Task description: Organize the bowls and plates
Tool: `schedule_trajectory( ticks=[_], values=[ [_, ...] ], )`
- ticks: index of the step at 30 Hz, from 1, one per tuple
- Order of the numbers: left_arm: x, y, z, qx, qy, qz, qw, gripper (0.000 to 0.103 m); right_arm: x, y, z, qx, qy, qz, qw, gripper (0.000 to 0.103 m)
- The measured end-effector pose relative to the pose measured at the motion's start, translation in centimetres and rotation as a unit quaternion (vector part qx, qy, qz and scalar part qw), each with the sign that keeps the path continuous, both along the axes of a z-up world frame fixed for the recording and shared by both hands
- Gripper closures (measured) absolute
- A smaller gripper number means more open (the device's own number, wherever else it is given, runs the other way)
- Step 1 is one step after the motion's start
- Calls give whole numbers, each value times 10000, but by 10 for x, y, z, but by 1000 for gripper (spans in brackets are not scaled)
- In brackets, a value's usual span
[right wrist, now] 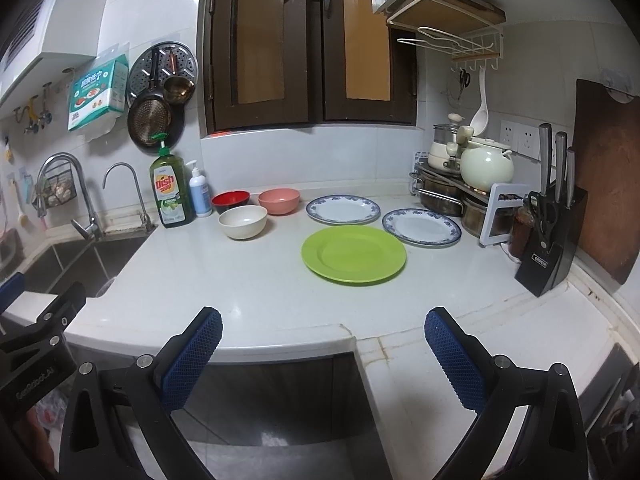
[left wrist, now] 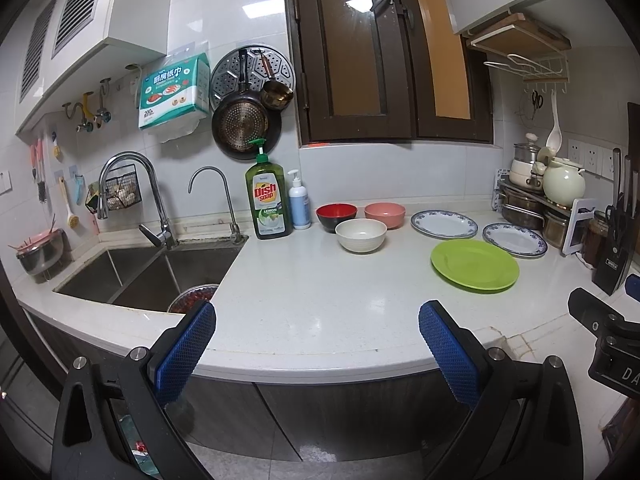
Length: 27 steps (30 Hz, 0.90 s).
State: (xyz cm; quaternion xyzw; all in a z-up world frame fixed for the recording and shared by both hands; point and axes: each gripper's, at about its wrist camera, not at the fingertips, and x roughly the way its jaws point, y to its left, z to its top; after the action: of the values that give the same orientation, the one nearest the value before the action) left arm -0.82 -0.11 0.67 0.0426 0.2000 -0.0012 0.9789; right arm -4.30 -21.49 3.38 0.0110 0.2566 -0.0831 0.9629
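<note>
The green bottle (left wrist: 269, 196) reads "Dish soap LEMON"; the paper-towel pack (left wrist: 174, 92) "200".

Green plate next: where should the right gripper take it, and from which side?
Probably the near rim of the green plate, coming in low from the counter's front edge. It lies flat and alone on the countertop, so only the thin raised rim offers a pinch. The right gripper is open, empty, and faces that edge.
</note>
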Motion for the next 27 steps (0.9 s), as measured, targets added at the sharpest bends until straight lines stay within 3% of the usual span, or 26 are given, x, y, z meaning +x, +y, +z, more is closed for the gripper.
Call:
schedule_trajectory(
  ticks=[27],
  values=[
    [-1, -15, 0, 152, 9, 56, 9999, 0, 0, -8, -1, 46, 0, 11, 10000, 1]
  ],
)
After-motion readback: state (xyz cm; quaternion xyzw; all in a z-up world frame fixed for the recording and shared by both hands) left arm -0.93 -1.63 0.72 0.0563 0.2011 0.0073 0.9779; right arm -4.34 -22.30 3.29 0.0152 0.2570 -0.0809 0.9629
